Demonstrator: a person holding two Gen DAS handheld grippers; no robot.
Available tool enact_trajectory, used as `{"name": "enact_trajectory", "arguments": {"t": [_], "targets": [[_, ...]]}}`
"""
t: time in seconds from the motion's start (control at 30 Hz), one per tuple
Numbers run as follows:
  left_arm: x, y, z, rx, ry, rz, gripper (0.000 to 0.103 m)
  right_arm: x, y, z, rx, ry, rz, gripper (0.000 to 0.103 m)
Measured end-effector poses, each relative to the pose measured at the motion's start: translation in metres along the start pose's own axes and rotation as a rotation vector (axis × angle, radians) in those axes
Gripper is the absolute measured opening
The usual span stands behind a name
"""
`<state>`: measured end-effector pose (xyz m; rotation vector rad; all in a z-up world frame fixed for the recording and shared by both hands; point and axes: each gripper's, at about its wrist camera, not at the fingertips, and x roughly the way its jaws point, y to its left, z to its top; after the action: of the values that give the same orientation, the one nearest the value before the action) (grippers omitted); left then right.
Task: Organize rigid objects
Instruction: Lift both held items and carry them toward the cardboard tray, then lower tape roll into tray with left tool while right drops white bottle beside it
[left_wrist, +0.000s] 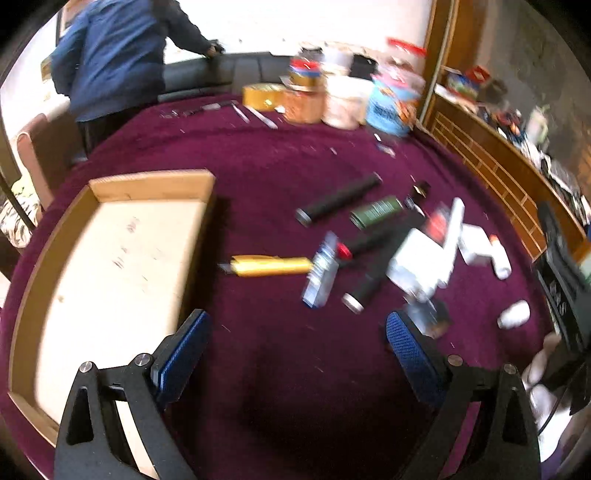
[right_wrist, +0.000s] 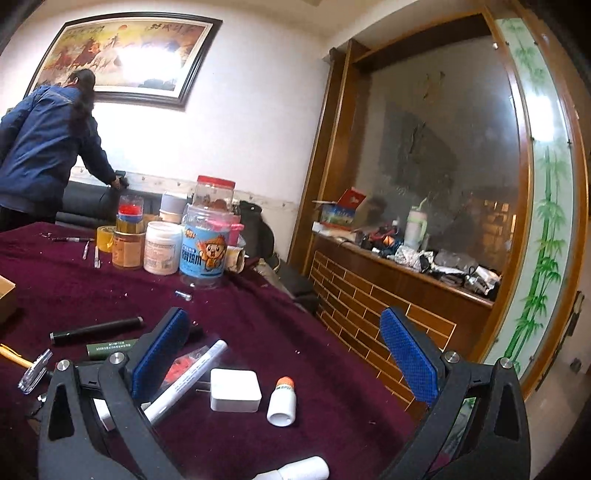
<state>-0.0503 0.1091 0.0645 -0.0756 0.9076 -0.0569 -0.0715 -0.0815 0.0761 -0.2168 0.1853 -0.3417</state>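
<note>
The left gripper has its fingers wide apart and holds nothing, above the purple tablecloth. The wooden tray lies in the left part of the frame. A yellow knife lies just to its right, and a black tube in the middle. The right gripper is also wide and empty, above a white charger and a small white bottle.

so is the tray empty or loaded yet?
Empty. The tray shows only its bare pale floor in the left wrist view; the yellow knife and other items lie on the cloth beside it.
</note>
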Motion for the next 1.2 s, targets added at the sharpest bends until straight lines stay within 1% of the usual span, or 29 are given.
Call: {"name": "enact_trajectory", "arguments": {"t": [0.07, 0.1, 0.13, 0.17, 0.2, 0.23, 0.27, 0.3, 0.33, 0.4, 0.5, 0.57, 0.7, 0.77, 0.8, 0.83, 0.87, 0.9, 0.93, 0.97, 1.03, 1.07, 1.13, 1.2], "targets": [[0.005, 0.006, 0.009, 0.026, -0.007, 0.007, 0.093, 0.001, 0.001, 0.000, -0.005, 0.006, -0.002, 0.103], [0.010, 0.007, 0.010, 0.035, -0.001, -0.004, 0.093, 0.001, 0.003, -0.001, -0.009, 0.007, -0.004, 0.103], [0.014, 0.008, 0.010, 0.039, 0.008, -0.022, 0.090, 0.001, 0.004, -0.001, -0.015, 0.008, -0.007, 0.103], [0.019, 0.007, 0.010, 0.042, 0.025, -0.044, 0.085, 0.001, 0.005, -0.002, -0.023, 0.011, -0.010, 0.103], [0.021, 0.007, 0.010, 0.043, 0.041, -0.060, 0.068, 0.002, 0.006, -0.002, -0.029, 0.014, -0.013, 0.103], [0.024, 0.003, 0.008, 0.041, 0.071, -0.099, 0.058, 0.004, 0.008, -0.003, -0.040, 0.021, -0.015, 0.103], [0.022, 0.000, 0.006, 0.039, 0.082, -0.149, 0.058, 0.005, 0.009, -0.003, -0.046, 0.025, -0.017, 0.103], [0.016, -0.006, 0.001, 0.060, 0.067, -0.213, 0.058, 0.006, 0.011, -0.004, -0.052, 0.030, -0.019, 0.103], [0.011, -0.013, -0.002, 0.098, 0.045, -0.228, 0.061, 0.008, 0.012, -0.004, -0.058, 0.036, -0.021, 0.103], [0.002, -0.034, -0.010, 0.235, -0.009, -0.224, 0.062, 0.010, 0.014, -0.005, -0.068, 0.047, -0.022, 0.103], [-0.001, -0.053, -0.015, 0.371, -0.054, -0.216, 0.068, 0.013, 0.018, -0.007, -0.090, 0.059, -0.022, 0.103], [0.007, -0.068, -0.017, 0.478, -0.045, -0.213, 0.068, 0.013, 0.021, -0.007, -0.104, 0.058, -0.023, 0.103], [0.023, -0.087, -0.018, 0.647, -0.051, -0.138, 0.068, 0.012, 0.024, -0.007, -0.116, 0.047, -0.029, 0.103], [0.027, -0.094, -0.021, 0.702, -0.046, -0.145, 0.068, 0.011, 0.024, -0.007, -0.117, 0.044, -0.035, 0.103], [0.028, -0.098, -0.021, 0.707, -0.039, -0.161, 0.067, 0.012, 0.024, -0.008, -0.118, 0.045, -0.036, 0.103], [0.029, -0.101, -0.020, 0.697, -0.021, -0.185, 0.056, 0.012, 0.025, -0.008, -0.122, 0.048, -0.039, 0.103], [0.032, -0.103, -0.019, 0.669, 0.015, -0.212, 0.042, 0.013, 0.026, -0.008, -0.124, 0.051, -0.041, 0.103], [0.032, -0.103, -0.017, 0.646, 0.022, -0.208, 0.042, 0.014, 0.026, -0.008, -0.125, 0.055, -0.043, 0.103], [0.030, -0.102, -0.016, 0.616, 0.026, -0.219, 0.042, 0.015, 0.026, -0.009, -0.125, 0.059, -0.044, 0.103], [0.026, -0.098, -0.016, 0.584, 0.030, -0.246, 0.042, 0.016, 0.026, -0.009, -0.125, 0.060, -0.047, 0.103], [0.015, -0.089, -0.019, 0.532, 0.026, -0.250, 0.042, 0.016, 0.025, -0.010, -0.124, 0.062, -0.054, 0.103], [0.009, -0.084, -0.020, 0.508, 0.020, -0.255, 0.042, 0.016, 0.024, -0.010, -0.122, 0.061, -0.054, 0.103], [-0.011, -0.064, -0.023, 0.426, -0.001, -0.282, 0.042, 0.016, 0.023, -0.010, -0.115, 0.059, -0.050, 0.103], [-0.033, -0.047, -0.027, 0.364, -0.037, -0.294, 0.042, 0.015, 0.021, -0.009, -0.103, 0.054, -0.040, 0.103]]}}
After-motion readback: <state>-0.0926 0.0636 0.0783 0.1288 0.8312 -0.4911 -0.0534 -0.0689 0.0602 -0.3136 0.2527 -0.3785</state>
